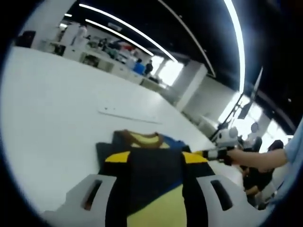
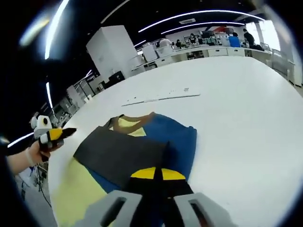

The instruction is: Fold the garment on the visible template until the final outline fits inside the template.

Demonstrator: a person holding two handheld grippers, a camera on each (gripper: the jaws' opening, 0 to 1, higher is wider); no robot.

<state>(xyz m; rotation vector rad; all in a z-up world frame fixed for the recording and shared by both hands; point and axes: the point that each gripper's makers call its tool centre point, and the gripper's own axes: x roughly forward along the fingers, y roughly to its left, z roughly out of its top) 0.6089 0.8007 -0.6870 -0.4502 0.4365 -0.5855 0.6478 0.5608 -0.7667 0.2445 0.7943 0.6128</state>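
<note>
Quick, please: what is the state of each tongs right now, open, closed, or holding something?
Left tongs: open, jaws spread over the garment, holding nothing.
Right tongs: closed, tips together above the garment, apparently empty.

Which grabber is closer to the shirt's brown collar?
Cannot tell for sure. The left gripper sits over the garment, pointing at the brown collar. The right gripper is also over the garment, on its other side. Both look similarly near.
</note>
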